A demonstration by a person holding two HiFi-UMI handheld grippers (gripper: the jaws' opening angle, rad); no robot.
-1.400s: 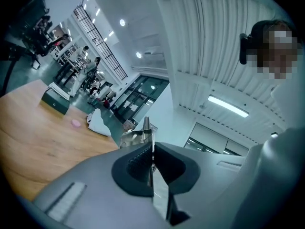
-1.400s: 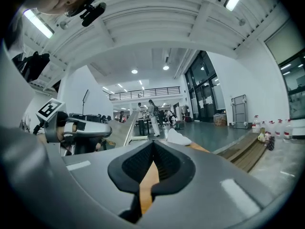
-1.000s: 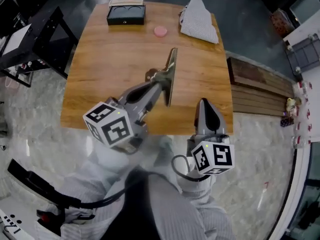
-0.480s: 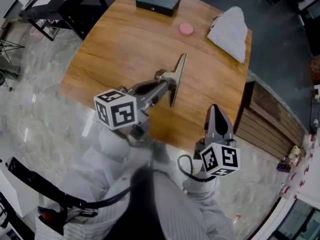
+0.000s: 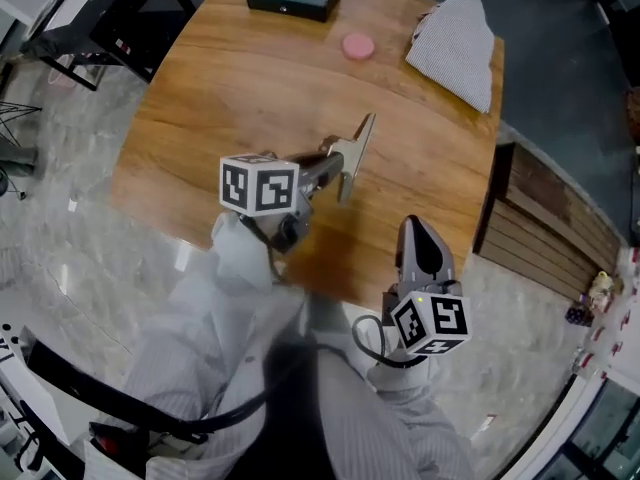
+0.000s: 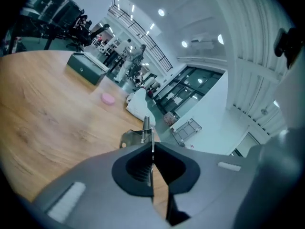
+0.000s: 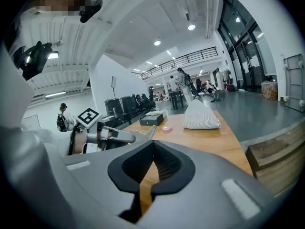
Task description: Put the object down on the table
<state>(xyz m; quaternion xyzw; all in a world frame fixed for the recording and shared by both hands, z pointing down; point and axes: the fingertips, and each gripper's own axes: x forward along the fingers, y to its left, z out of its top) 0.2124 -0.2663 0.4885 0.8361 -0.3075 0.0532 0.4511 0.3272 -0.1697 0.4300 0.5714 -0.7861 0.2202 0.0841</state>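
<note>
The left hand-held gripper (image 5: 322, 171) is clamped on the thin metal object (image 5: 356, 148). It holds this object on edge, low over the middle of the counter (image 5: 220, 78) (whether it touches the wood I cannot tell), probably for a gentle landing. The right hand-held gripper (image 5: 415, 230), jaws together and empty, hangs over the near edge, out of the way.

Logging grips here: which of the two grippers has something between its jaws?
The left gripper: its jaws clamp a thin metal piece edge-on. On the right gripper the jaws meet on nothing.
</note>
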